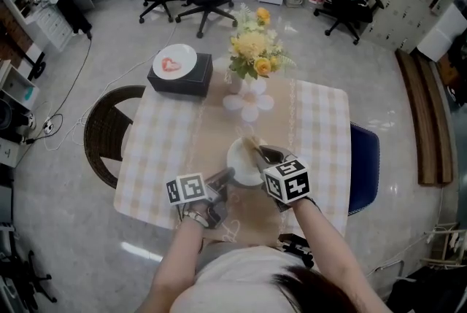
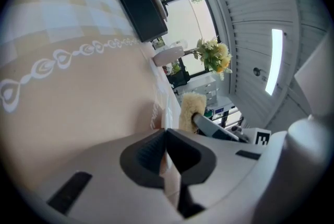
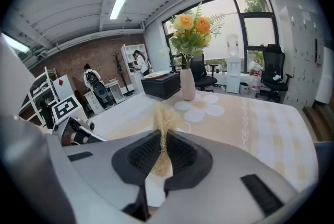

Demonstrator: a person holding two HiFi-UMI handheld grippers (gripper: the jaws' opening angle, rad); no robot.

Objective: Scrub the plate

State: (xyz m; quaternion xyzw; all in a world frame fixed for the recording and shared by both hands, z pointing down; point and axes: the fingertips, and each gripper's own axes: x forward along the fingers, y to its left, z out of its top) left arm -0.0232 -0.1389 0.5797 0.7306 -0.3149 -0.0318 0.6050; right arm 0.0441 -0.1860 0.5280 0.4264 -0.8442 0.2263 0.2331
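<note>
Between jaws of left tool (image 2: 166, 140), plate (image 1: 241, 158) rim.

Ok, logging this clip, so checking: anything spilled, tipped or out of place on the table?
Nothing spilled or tipped. The vase stands upright. Only oddity: a red mark on the white plate atop the black box; stain or pattern, I cannot tell.

The head view looks steeply down onto the checked table (image 1: 157, 158). Both gripper views sit low and close over it, facing the bouquet (image 3: 190, 30) and black box (image 2: 142, 11); the left seems rolled sideways.
</note>
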